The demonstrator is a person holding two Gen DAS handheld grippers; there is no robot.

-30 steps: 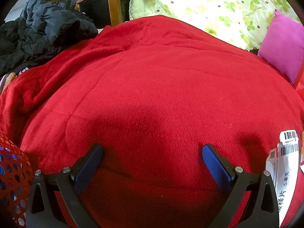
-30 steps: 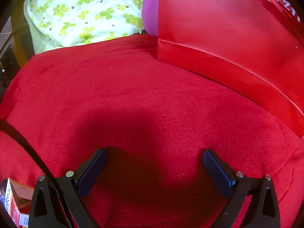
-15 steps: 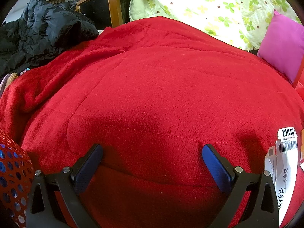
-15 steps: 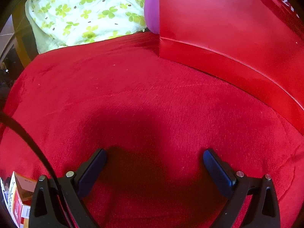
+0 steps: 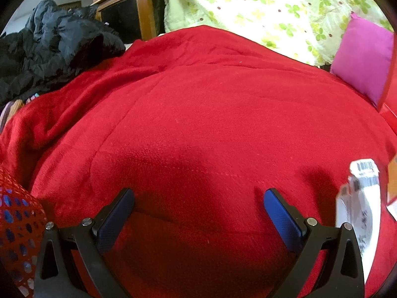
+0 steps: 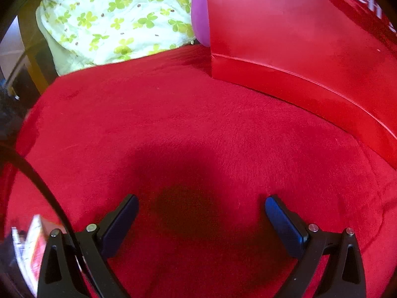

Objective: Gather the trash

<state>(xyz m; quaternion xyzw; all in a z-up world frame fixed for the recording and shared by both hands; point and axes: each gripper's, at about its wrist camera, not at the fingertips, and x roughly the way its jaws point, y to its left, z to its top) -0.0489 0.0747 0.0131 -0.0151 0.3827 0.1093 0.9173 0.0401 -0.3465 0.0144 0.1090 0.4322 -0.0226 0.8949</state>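
Observation:
My left gripper [image 5: 198, 198] hangs open over a red fleece blanket [image 5: 211, 114], with nothing between its blue pads. To its right, at the lower right edge of the left wrist view, lies a white wrapper with barcodes [image 5: 359, 198], and an orange and white scrap [image 5: 392, 188] sits just beyond it. My right gripper [image 6: 201, 206] is also open and empty above the same blanket [image 6: 173, 114]. In the right wrist view a small red and white carton [image 6: 29, 245] shows at the lower left edge, left of the left finger.
A red mesh basket [image 5: 17, 223] stands at the lower left of the left wrist view. A large red paper bag [image 6: 297, 32] stands right of my right gripper. A pink cushion [image 5: 359, 54], a green-flowered quilt [image 5: 260, 5], black clothing [image 5: 49, 44] and a wooden cabinet [image 5: 131, 7] border the blanket.
Both views have shifted slightly. The carton at the lower left of the right wrist view has come further into sight. Both grippers stay open and empty.

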